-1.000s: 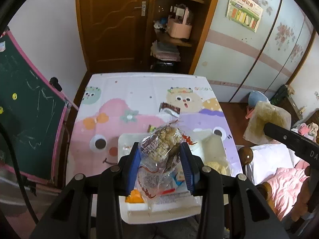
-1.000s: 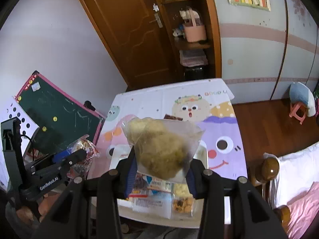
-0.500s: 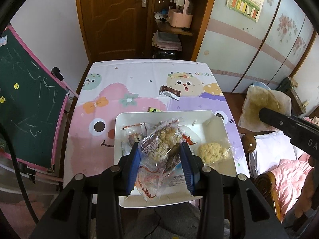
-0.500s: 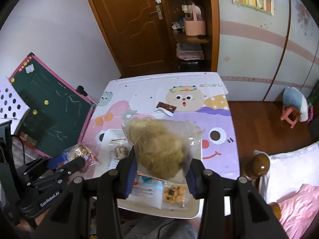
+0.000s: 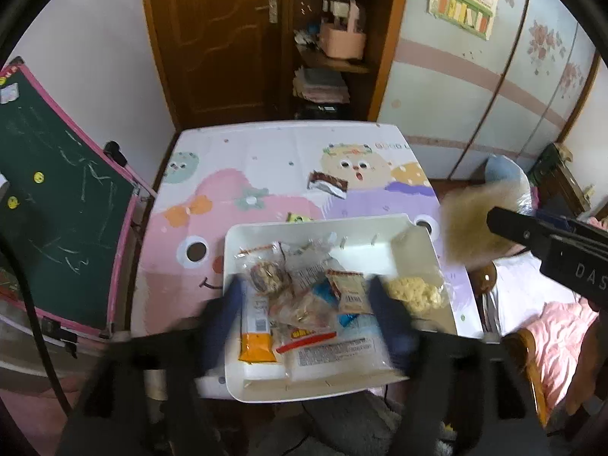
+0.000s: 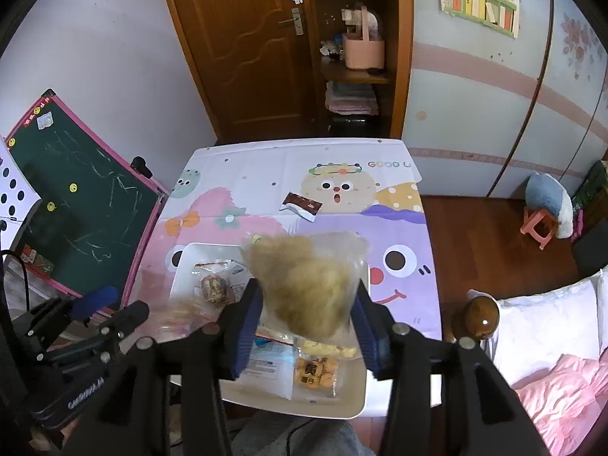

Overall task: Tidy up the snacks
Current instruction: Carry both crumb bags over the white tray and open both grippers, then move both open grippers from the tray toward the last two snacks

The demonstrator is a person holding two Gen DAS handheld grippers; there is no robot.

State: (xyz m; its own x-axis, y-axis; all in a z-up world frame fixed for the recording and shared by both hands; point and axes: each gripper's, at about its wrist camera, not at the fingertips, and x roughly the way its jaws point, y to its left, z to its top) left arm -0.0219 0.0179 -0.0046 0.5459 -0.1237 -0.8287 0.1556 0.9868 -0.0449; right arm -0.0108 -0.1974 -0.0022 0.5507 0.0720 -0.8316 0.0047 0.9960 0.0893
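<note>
A white tray [image 5: 383, 228] with several wrapped snacks sits at the near edge of the cartoon-print table [image 5: 266, 159]. My left gripper [image 5: 304, 304] is open above the tray, blurred; its clear snack bag [image 5: 304, 311] lies among the packets below. My right gripper [image 6: 307, 319] stands with its jaws wide around a clear bag of yellowish puffs [image 6: 307, 277], which is blurred; whether they still grip it is unclear. That bag also shows in the left wrist view [image 5: 471, 224], right of the tray. A brown-wrapped snack [image 5: 327, 184] and a small yellow packet [image 5: 296, 217] lie on the table beyond the tray.
A green chalkboard [image 5: 57, 190] leans at the table's left. A wooden door [image 5: 212, 38] and shelf [image 5: 334, 57] stand behind. A bed with pink bedding [image 5: 551, 323] and a wooden bedpost knob [image 6: 482, 317] are at the right. The tray [image 6: 182, 262] also shows in the right wrist view.
My left gripper has opened and let its snack bag drop into the tray. The puff bag in my right gripper has gone blurred and its jaws look wider apart.
</note>
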